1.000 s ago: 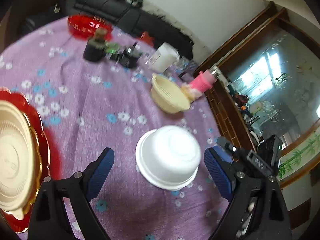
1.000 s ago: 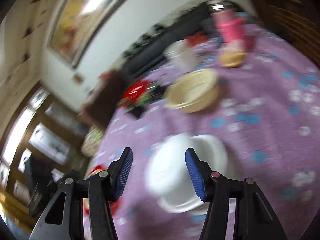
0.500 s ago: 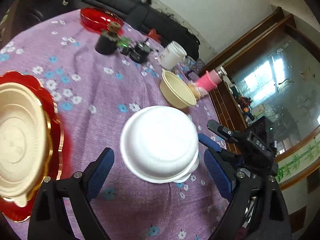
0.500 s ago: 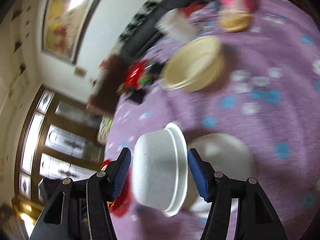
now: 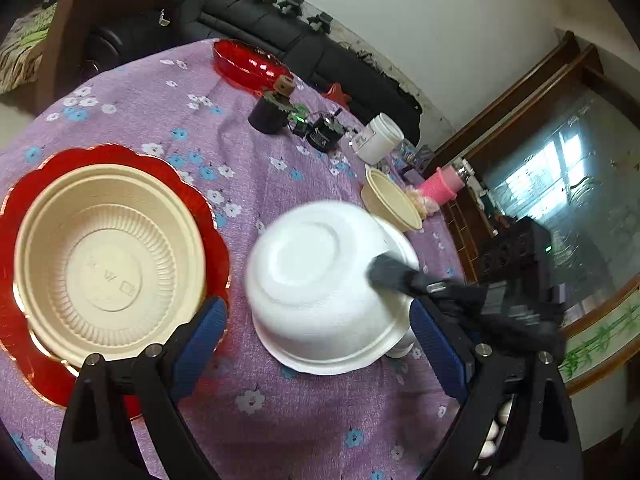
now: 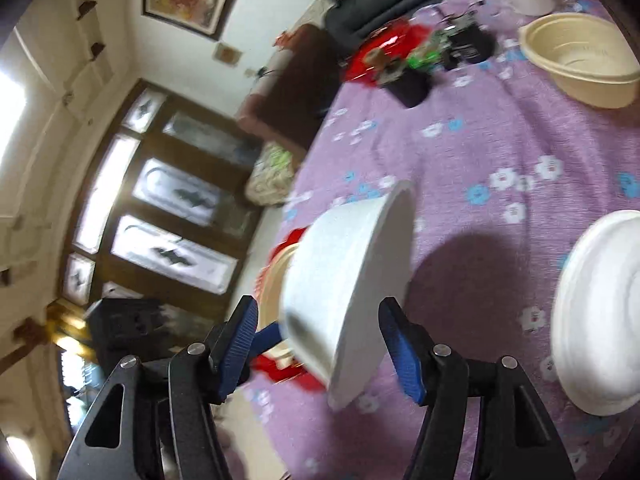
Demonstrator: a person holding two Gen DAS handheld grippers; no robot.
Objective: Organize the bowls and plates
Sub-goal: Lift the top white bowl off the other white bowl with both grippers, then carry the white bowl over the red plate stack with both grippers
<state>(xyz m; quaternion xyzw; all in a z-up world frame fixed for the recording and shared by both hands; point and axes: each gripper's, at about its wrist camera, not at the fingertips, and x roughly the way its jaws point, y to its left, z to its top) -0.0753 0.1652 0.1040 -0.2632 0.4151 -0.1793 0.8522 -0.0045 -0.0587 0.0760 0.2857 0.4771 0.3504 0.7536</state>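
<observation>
A white bowl (image 6: 352,280) hangs tipped on its side above the purple flowered cloth, its base facing the left wrist view (image 5: 316,272). My right gripper (image 6: 320,344) is closing on it and holds it up; one of its fingers (image 5: 394,278) lies along the bowl's outer wall. A second white bowl (image 6: 600,312) rests upside down on the cloth to the right. My left gripper (image 5: 318,344) is open, just in front of the held bowl, touching nothing. On the left, a beige bowl (image 5: 108,264) sits in a red scalloped plate (image 5: 200,208). Another beige bowl (image 5: 392,204) stands farther back.
At the table's far side are a red dish (image 5: 248,64), a dark jar (image 5: 268,116), a white tub (image 5: 380,140) and a pink bottle (image 5: 444,184). A black sofa (image 5: 320,56) and a wooden chair (image 5: 60,40) stand beyond the table. The table edge runs close on the right.
The right gripper has lifted the top white bowl off the one beneath, tipped it sideways and carried it toward the red plate. The left gripper has drifted left, still open.
</observation>
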